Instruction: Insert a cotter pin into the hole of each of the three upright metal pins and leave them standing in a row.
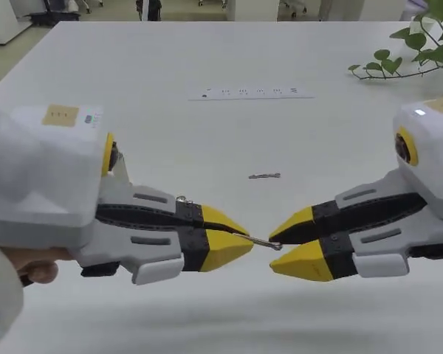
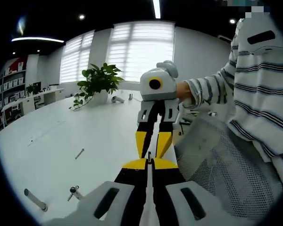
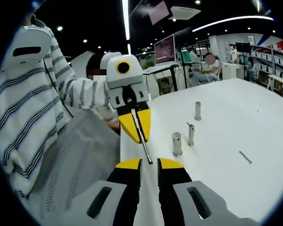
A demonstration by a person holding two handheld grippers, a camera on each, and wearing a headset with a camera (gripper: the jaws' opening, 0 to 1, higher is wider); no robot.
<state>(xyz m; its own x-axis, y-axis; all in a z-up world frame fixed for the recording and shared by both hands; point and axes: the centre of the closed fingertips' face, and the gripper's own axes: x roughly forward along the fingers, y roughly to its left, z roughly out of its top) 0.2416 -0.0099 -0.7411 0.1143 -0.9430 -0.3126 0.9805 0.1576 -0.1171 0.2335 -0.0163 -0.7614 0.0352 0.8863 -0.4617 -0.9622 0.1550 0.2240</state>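
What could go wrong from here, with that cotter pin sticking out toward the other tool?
1. The thin cotter pin is pinched only at the tips of the left tool, while the right tool has its jaws open around the free end. A mistimed release could drop it onto the table.
2. The three upright metal pins stand close together, so a bulky tool might topple a neighbour during insertion.

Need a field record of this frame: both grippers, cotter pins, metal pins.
left gripper: fingers shut on a cotter pin, pointing it at the other gripper
right gripper: fingers apart, the pin's free end between them
metal pins: three upright in a row on the table; the middle one seems already pinned
spare cotter pin: lying loose on the table
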